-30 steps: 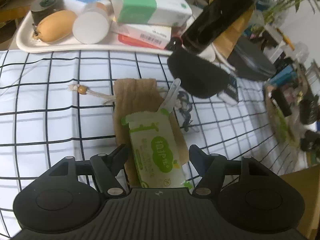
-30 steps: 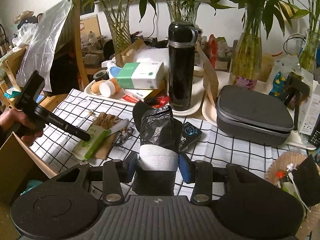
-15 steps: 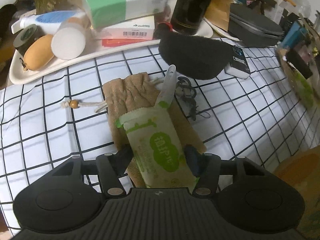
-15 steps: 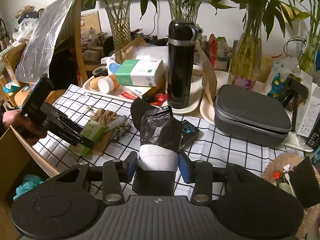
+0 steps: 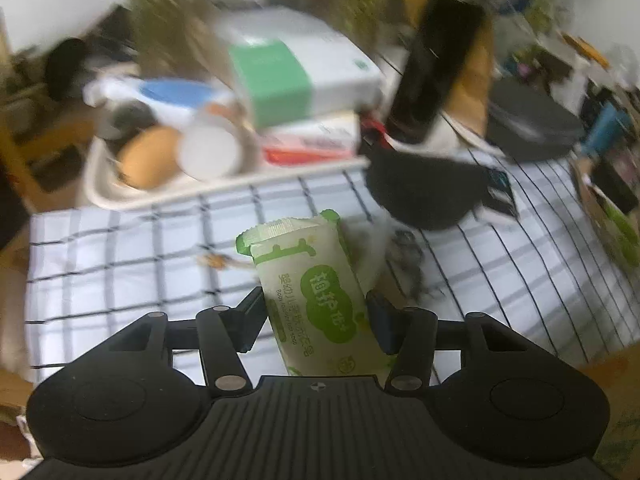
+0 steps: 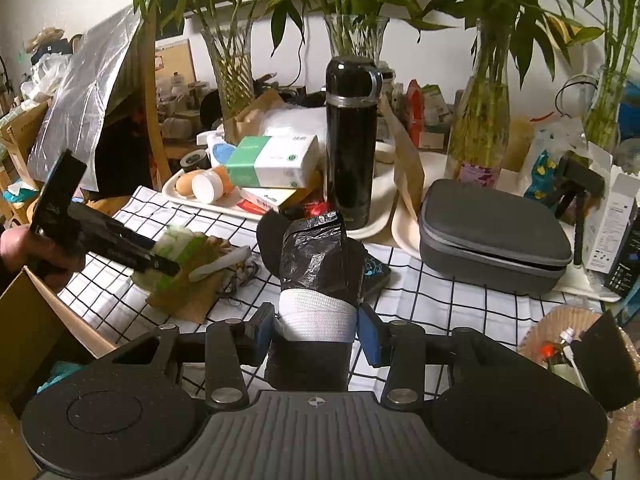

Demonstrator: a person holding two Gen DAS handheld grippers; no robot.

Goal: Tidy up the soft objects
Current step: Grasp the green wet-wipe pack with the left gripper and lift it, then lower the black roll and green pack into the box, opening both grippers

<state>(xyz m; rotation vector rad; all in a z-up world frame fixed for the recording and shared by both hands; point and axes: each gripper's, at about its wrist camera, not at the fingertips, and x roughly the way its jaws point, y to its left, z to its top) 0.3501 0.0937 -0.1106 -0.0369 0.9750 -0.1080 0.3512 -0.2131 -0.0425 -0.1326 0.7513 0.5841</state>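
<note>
Now my left claw (image 5: 316, 316) is closing its jaws on the green wet-wipe packet (image 5: 316, 292), which sits low in the centre of the left wrist view with a pad against each side, its far end raised off the checked cloth (image 5: 120, 256). My right claw (image 6: 316, 328), low in the middle of its own frame, has the roll of black bags (image 6: 316, 256) pinched at its white band, jaws about half apart and pressing on the roll.

Up in the left half of the right wrist view, a white tray (image 6: 208, 204) carries a green-and-white tissue pack (image 6: 272, 160), a flat box under it, a white-capped jar (image 6: 206, 186) and a tan egg-shaped thing. The black flask (image 6: 352, 140) stands upright on that tray's right end. Right of centre a grey zip case (image 6: 492, 232) lies shut on a second tray.

On the cloth, left of centre, a brown pouch (image 6: 192, 296) lies flat beneath the lifted packet. A cardboard box (image 6: 36, 328) fills the lower left corner. Vases of bamboo stalks line the back, against a white wall.
</note>
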